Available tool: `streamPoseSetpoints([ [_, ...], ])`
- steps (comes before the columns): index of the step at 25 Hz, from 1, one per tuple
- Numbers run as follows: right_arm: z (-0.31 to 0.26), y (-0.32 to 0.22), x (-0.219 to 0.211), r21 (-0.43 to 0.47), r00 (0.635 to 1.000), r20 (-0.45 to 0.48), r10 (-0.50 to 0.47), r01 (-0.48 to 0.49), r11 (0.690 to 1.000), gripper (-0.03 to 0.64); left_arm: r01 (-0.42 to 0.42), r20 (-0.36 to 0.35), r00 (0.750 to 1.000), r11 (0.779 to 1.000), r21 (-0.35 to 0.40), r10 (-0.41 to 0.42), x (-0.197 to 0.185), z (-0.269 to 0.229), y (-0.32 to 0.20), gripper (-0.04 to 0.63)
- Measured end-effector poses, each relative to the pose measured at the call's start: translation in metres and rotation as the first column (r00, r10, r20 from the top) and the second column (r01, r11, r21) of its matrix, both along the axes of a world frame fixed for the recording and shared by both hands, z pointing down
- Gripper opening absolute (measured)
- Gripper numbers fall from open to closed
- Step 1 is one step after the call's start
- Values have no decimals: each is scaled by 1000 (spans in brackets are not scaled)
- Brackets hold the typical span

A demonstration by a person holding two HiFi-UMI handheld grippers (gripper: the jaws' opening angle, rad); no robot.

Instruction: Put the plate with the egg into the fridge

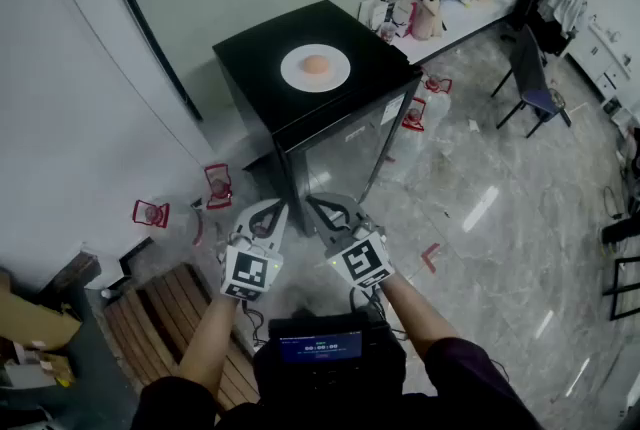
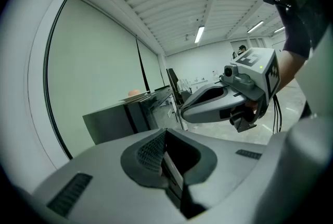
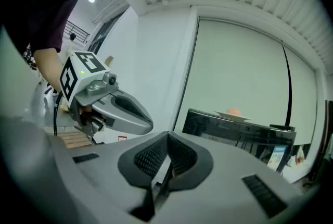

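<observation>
- Head view: on a glossy floor by a pale wall stands the black fridge, its door apparently closed. The plate with the egg sits on top, well apart from the left gripper and right gripper.
- Left gripper view: the fingers are clenched on nothing. A tilted lift could roll the egg off.
- Right gripper view: the fingers are clenched and empty. Gripping only the thin rim risks a slip.
</observation>
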State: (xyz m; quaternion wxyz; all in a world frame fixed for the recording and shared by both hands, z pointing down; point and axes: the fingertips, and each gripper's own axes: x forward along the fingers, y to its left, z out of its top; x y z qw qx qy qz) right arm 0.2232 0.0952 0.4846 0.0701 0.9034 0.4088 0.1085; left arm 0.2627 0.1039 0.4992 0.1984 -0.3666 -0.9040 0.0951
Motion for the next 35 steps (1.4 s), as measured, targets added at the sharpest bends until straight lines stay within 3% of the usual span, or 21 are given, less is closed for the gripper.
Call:
streamPoseSetpoints([
  [2, 1, 6, 6, -26, 1000, 15, 20, -19, 999, 8, -17, 9, 1000, 1000, 11, 17, 5, 3, 3, 11],
  [6, 6, 6, 13, 26, 997, 29, 65, -66, 997, 8, -33, 23, 999, 999, 33, 32, 13, 9, 9, 11],
  [12, 12, 1, 4, 9, 994, 24, 105, -105, 994, 9, -39, 17, 999, 998, 56, 38, 6, 24, 10, 11],
  [16, 20, -3, -2, 18, 992, 22, 127, -128, 992, 8, 9, 14, 1000, 995, 99, -11, 9, 44, 19, 11],
  [19, 22, -5, -7, 40, 987, -30, 157, -156, 987, 9, 64, -7, 998, 987, 148, -64, 12, 72, 28, 11],
  [24, 41, -2, -13, 104, 970, -77, 230, -221, 970, 11, 101, -32, 995, 960, 262, -96, 9, 129, 49, 15],
  [27, 50, 4, -13, 130, 959, -63, 277, -267, 955, 11, 91, -58, 995, 953, 291, -77, 0, 156, 65, 69],
  [33, 59, 6, -8, 148, 930, -46, 364, -354, 924, 11, 81, -42, 997, 935, 345, -71, -12, 173, 83, 69],
  [35, 57, 4, -8, 159, 919, -47, 392, -381, 911, 11, 65, -43, 998, 939, 337, -53, -14, 173, 82, 69],
])
